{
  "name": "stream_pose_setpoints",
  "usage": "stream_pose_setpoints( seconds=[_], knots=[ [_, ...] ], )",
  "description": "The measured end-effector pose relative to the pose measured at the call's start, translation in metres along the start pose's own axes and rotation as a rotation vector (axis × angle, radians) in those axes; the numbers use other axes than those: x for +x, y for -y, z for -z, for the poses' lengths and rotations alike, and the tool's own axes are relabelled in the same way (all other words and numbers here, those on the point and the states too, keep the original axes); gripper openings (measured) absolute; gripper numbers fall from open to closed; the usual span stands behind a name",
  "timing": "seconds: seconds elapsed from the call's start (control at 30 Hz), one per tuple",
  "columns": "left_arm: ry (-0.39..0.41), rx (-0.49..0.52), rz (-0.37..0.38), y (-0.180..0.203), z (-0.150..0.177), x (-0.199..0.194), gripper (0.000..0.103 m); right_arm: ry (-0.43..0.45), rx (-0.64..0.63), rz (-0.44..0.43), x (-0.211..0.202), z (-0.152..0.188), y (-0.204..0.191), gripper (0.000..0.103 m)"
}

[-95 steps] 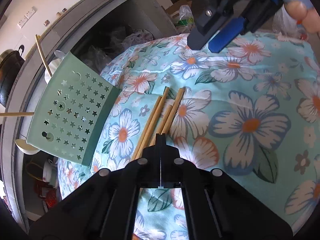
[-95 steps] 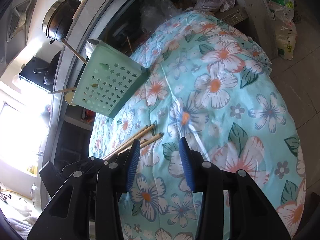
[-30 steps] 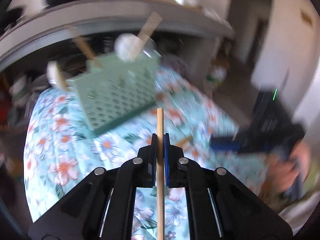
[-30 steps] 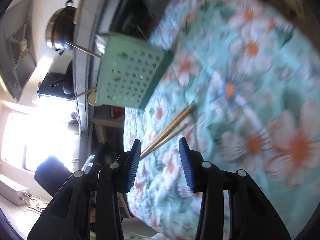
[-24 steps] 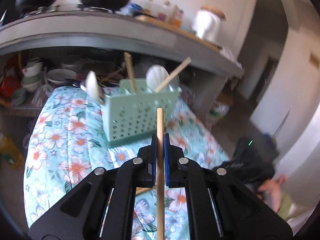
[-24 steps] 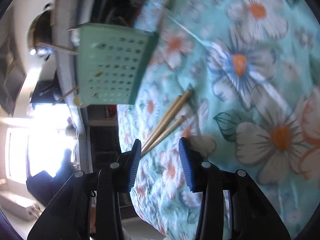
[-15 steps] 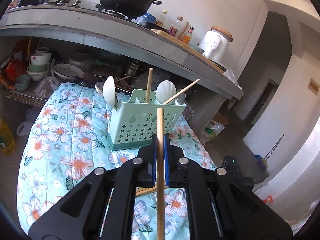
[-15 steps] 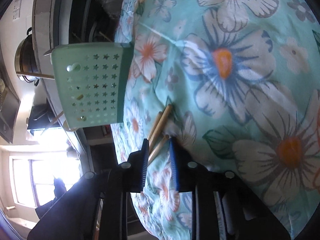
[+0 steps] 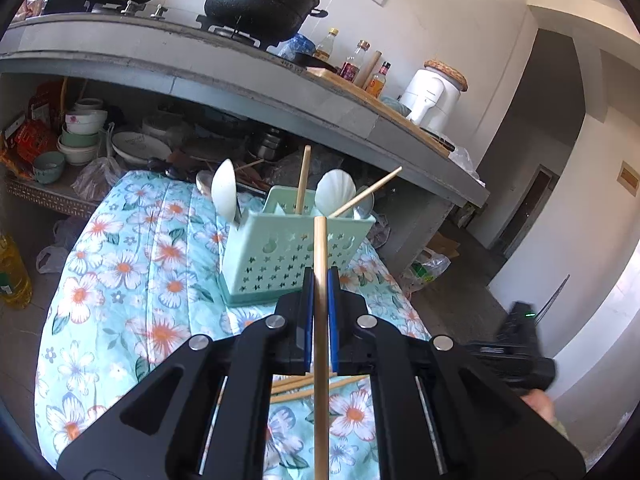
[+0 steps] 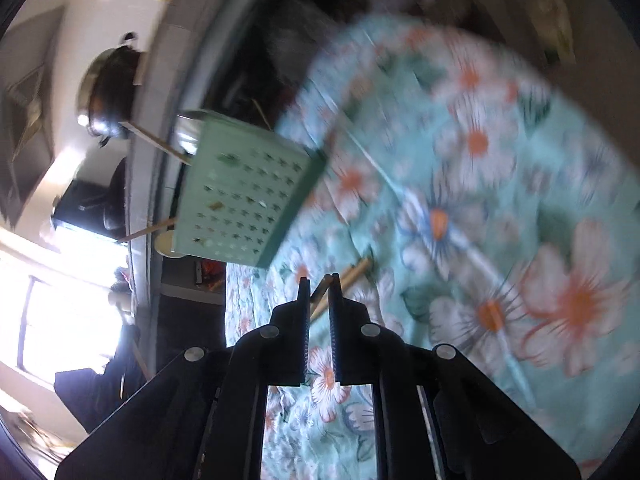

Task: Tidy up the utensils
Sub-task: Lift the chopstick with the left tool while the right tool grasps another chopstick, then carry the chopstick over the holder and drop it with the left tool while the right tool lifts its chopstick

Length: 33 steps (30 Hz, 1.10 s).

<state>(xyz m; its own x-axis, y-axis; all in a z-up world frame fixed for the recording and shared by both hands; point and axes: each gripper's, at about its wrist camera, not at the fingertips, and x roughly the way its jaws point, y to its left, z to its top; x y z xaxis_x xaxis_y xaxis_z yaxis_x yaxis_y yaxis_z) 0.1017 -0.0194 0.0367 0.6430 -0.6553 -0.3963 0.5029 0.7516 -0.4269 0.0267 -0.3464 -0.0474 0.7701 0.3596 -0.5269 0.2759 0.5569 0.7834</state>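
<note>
My left gripper (image 9: 319, 276) is shut on a wooden chopstick (image 9: 320, 248) held upright above the floral table, its tip in front of the mint green utensil basket (image 9: 280, 258). The basket holds two chopsticks and white spoons. More chopsticks (image 9: 316, 386) lie on the cloth below the gripper. In the blurred right wrist view, my right gripper (image 10: 319, 280) is closed to a narrow gap around a chopstick (image 10: 320, 290) lying on the cloth, another chopstick (image 10: 356, 271) beside it. The basket also shows in the right wrist view (image 10: 244, 192).
A grey counter (image 9: 248, 80) with pots, bottles and a white jar runs behind the table. Bowls and plates (image 9: 84, 136) sit on the shelf under it. The floral cloth (image 9: 120, 272) covers the table. The right-hand gripper (image 9: 516, 356) shows at the table's right edge.
My left gripper lifted one chopstick off the cloth and swung it upright toward the basket. My right gripper came down to the remaining chopsticks and closed from wide open onto one.
</note>
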Motion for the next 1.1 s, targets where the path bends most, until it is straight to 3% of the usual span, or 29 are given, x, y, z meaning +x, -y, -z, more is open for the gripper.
stream_pose_setpoints(
  seconds=[0.17,0.27,0.4,0.57,0.67,0.8,0.87,0.97,1.1],
  knots=[
    [0.051,-0.016,0.012,0.002,-0.028,0.007,0.005,0.128,-0.137,0.001,-0.046,-0.016,-0.024,0.006],
    [0.099,-0.076,0.013,-0.004,-0.053,0.019,0.005,0.189,-0.181,0.007,-0.067,-0.024,-0.030,0.005],
    [0.168,-0.156,0.022,-0.008,-0.091,0.040,0.005,0.207,-0.179,0.000,-0.075,-0.025,-0.026,0.005],
    [0.254,-0.133,0.048,0.014,-0.131,0.055,0.005,0.209,-0.161,0.003,-0.080,-0.023,-0.016,0.005],
    [0.345,-0.120,0.056,0.027,-0.155,0.060,0.005,0.200,-0.148,-0.004,-0.077,-0.026,-0.010,0.005],
    [0.517,-0.062,-0.020,0.044,-0.179,0.069,0.005,0.197,-0.143,-0.015,-0.074,-0.029,-0.007,0.005],
    [0.550,-0.038,-0.066,0.049,-0.185,0.078,0.005,0.199,-0.140,-0.017,-0.074,-0.029,-0.006,0.005],
    [0.576,0.000,-0.155,0.053,-0.189,0.098,0.005,0.203,-0.130,-0.018,-0.076,-0.030,-0.002,0.005],
    [0.554,0.024,-0.239,0.051,-0.186,0.122,0.005,0.212,-0.115,-0.016,-0.079,-0.032,0.004,0.005]
  ],
)
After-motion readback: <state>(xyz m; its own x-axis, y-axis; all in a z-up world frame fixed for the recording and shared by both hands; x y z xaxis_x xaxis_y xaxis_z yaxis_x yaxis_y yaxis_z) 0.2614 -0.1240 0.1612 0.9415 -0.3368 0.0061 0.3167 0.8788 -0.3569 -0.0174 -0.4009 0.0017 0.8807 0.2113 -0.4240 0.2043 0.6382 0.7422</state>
